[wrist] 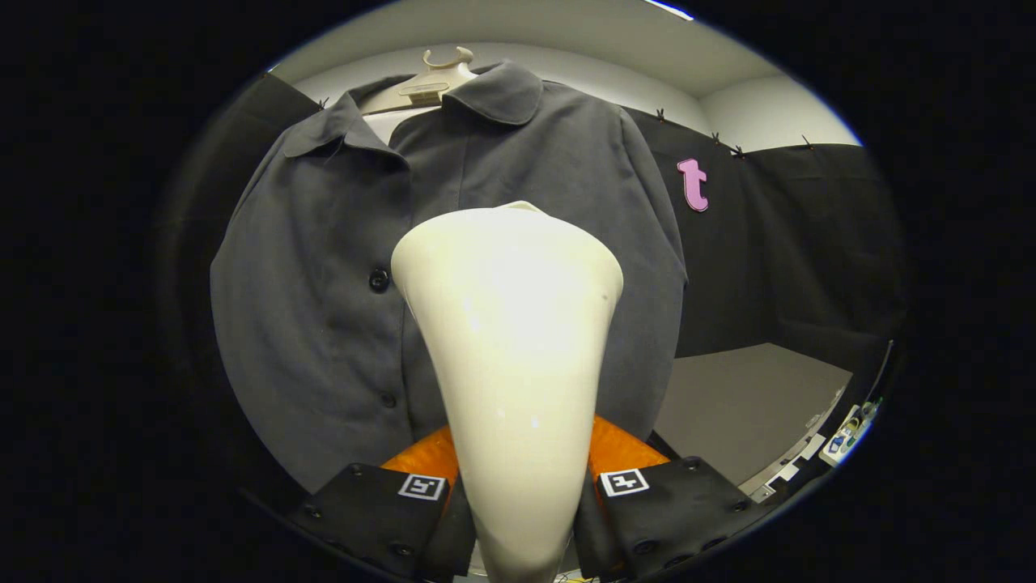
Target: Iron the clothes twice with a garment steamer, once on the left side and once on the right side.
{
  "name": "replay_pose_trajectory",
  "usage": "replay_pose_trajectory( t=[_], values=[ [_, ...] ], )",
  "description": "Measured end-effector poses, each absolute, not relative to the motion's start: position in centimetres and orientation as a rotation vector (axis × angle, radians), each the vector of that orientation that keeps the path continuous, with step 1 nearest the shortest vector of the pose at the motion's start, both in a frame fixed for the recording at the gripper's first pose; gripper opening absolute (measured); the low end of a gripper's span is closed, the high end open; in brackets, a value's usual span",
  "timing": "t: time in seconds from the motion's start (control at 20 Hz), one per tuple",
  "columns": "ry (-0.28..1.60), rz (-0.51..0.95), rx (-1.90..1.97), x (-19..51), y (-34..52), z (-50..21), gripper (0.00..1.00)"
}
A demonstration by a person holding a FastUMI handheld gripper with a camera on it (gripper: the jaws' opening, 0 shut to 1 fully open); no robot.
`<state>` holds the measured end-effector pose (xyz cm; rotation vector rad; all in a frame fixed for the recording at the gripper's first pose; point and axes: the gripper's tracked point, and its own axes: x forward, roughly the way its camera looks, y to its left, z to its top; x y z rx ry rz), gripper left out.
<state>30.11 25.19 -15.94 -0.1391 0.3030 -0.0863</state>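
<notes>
The garment steamer (508, 356) is being held dead centre of the frame, its narrow neck being clamped between the two fingers of the gripper (518, 518) at the bottom, both fingers being pressed against its sides. Its long axis is being run from that neck at the bottom centre straight up toward the middle of the frame, widening into the broad head, so the head is being pointed forward and up at the grey shirt (324, 324). The shirt is being hung from a pale hanger (433, 81) at the upper centre, its collar spread at the top, and its button placket (380, 279) is being shown just left of the steamer head. The head is being kept over the panel right of the placket, judging by what is being covered. Whether the head is being touched to the cloth cannot be told, since the contact face is being hidden behind the head's own back. The risks are being judged as follows: the smooth tapered neck could be slipped or twisted in the grip if the head is being dragged hard over a seam or a button; the loosely hung shirt could be swung away on the hanger and a pass left incomplete; and the cloth could be bunched if the stroke is being driven crookedly.
</notes>
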Motion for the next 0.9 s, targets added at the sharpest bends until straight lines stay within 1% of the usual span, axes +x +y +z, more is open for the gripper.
replay_pose_trajectory(
  t=[0.5,0.9],
  values=[
    [0.312,-0.11,-0.138,28.6,24.5,-17.3,0.56],
    [0.354,-0.111,-0.147,26.8,24.4,-19.4,0.55]
  ],
)
